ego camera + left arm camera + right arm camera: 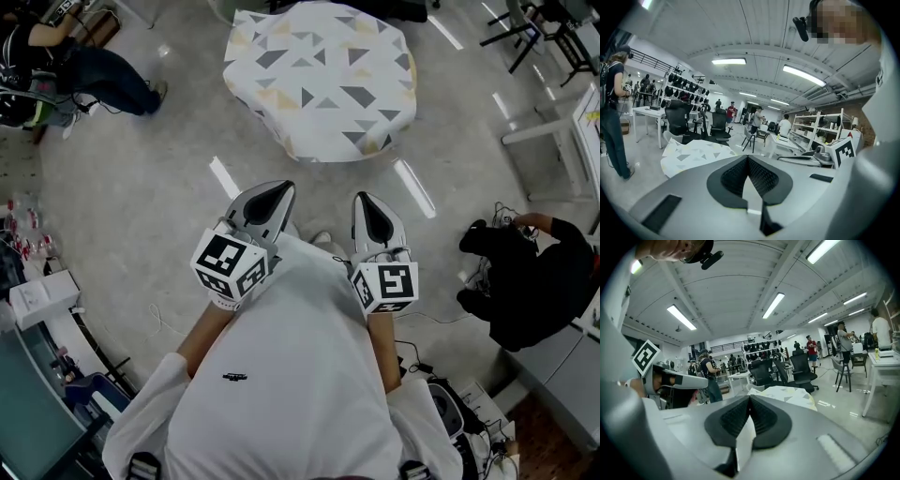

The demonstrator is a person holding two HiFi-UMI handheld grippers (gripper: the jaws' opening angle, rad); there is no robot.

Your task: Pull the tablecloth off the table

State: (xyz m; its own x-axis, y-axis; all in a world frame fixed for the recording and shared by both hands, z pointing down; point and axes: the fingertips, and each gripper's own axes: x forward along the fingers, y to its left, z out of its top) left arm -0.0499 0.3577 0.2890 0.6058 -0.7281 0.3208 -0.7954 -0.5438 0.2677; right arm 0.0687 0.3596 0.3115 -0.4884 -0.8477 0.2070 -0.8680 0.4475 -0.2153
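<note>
Tablecloth [319, 80] lay draped at upper centre of head view, untouched. Left hand-held gripper [270, 192] and right hand-held gripper [373, 208] were closed, empty, well short. Probably soft, light; pinch near hem.

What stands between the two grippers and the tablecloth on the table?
Nothing visible does. Only floor lies between the left gripper, the right gripper and the tablecloth. Both grippers are shut and hold nothing. Two people are off to either side, outside that path.

Matt printed cloth tablecloth [319, 75]; glossy, speckled hard floor [141, 187] reflecting lights.
</note>
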